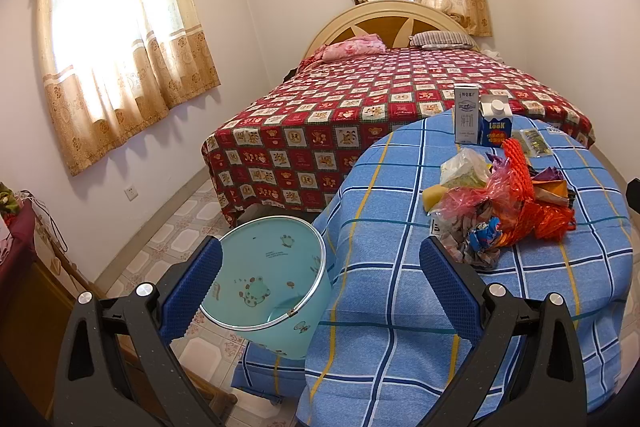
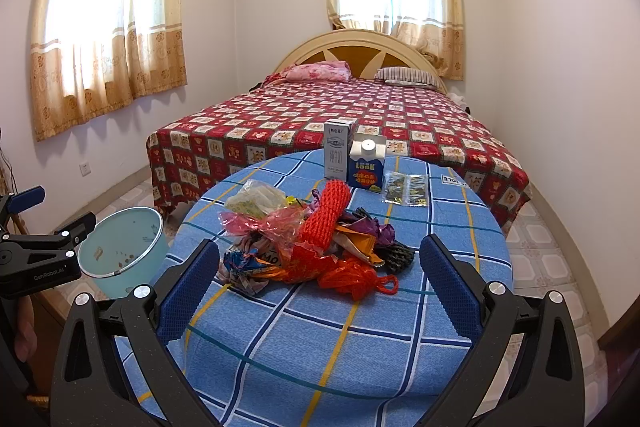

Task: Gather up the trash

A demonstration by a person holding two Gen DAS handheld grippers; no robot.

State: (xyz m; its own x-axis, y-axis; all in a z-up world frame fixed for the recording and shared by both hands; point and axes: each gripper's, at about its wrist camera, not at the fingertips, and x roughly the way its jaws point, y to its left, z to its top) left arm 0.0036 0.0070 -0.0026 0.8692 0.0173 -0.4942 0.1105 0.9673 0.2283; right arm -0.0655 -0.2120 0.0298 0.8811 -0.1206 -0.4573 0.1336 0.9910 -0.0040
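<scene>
Both grippers, left (image 1: 320, 267) and right (image 2: 320, 267), fingers spread, empty. Trash pile (image 2: 316, 243) mid-bench (image 2: 360, 339), on blue checked cloth; teal bin (image 1: 266, 283) on floor beside bench.

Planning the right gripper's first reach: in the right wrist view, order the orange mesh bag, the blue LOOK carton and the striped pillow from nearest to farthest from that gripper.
1. Orange mesh bag, in the trash pile, just ahead of the right gripper.
2. Blue LOOK carton, upright at the table's far edge.
3. Striped pillow, on the bed by the headboard.
</scene>
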